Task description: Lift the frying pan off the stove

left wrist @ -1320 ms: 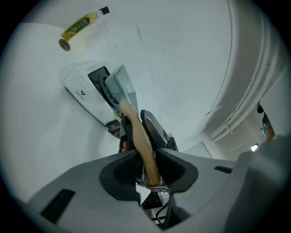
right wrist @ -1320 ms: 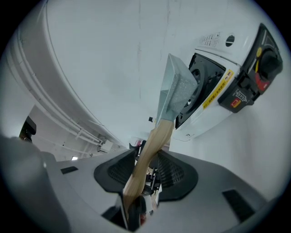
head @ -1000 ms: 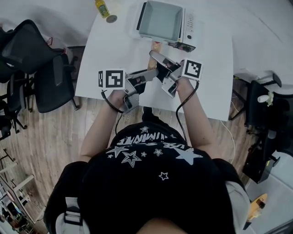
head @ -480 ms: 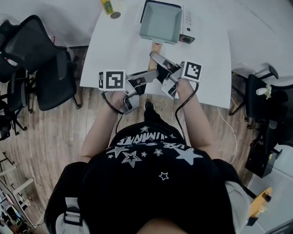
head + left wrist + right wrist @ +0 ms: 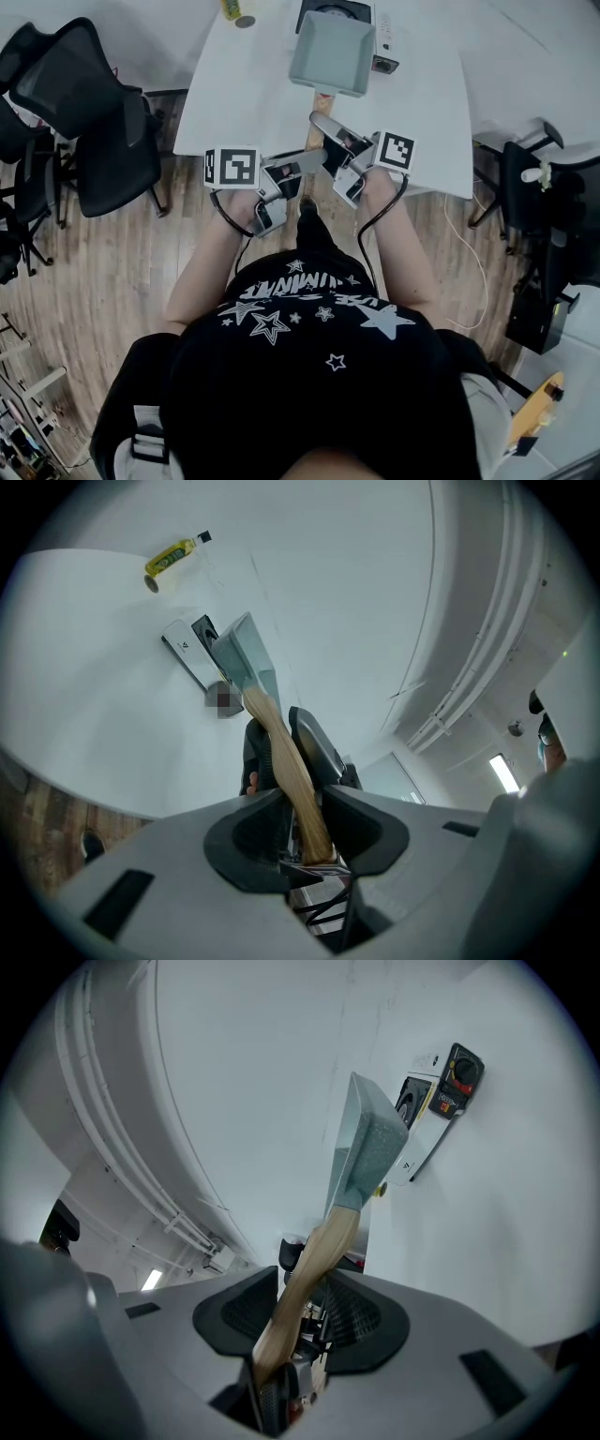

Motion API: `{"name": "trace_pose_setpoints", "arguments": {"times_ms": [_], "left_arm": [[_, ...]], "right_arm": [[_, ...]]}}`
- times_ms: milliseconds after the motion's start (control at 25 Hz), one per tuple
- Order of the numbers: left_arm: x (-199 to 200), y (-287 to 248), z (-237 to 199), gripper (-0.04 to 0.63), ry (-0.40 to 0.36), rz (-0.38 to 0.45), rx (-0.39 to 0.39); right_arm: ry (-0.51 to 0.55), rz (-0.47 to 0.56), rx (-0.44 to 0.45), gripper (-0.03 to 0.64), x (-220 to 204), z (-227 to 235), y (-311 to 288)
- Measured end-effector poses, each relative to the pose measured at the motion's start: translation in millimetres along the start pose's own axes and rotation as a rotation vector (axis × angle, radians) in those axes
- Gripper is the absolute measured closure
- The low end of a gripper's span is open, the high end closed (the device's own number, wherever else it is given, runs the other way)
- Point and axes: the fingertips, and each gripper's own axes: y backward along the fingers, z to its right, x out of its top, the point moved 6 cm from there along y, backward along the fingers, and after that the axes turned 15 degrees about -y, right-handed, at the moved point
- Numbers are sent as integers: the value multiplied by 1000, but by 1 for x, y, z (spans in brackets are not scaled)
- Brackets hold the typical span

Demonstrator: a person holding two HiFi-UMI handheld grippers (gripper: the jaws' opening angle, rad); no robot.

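A square pale-green frying pan (image 5: 328,52) with a wooden handle (image 5: 317,117) hangs above the white table (image 5: 234,103), in front of the small white stove (image 5: 380,42). My left gripper (image 5: 312,157) is shut on the near end of the handle from the left. From the right, my right gripper (image 5: 325,127) is shut on the handle a little farther up. In the left gripper view the handle (image 5: 281,752) runs between the pads of my left gripper (image 5: 300,832) up to the pan (image 5: 242,653). The right gripper view shows my right gripper (image 5: 300,1321) clamping the handle (image 5: 314,1251) below the pan (image 5: 370,1147).
A yellow oil bottle (image 5: 234,9) stands on the table's far left. The stove's control panel with a red knob (image 5: 450,1082) lies beyond the pan. Black office chairs (image 5: 89,122) stand to the left, another chair (image 5: 530,178) to the right, over wooden floor.
The pan has come off the stove toward the person, both grippers moving back with its handle. The stove's burner now shows beyond the pan.
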Motion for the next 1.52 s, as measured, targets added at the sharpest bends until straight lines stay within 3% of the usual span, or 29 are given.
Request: {"name": "trace_pose_setpoints", "arguments": {"times_ms": [240, 840, 1240, 1520], "left_arm": [[-55, 32, 39, 465, -28, -13, -28], [-70, 30, 33, 463, 46, -72, -61], [-77, 33, 46, 462, 51, -53, -18], [-124, 33, 92, 459, 27, -44, 13]], "right_arm": [[21, -2, 3, 457, -69, -12, 27], [-17, 13, -49, 452, -81, 2, 38], [-45, -19, -30, 449, -89, 0, 43], [-30, -56, -7, 446, -130, -17, 87]]}}
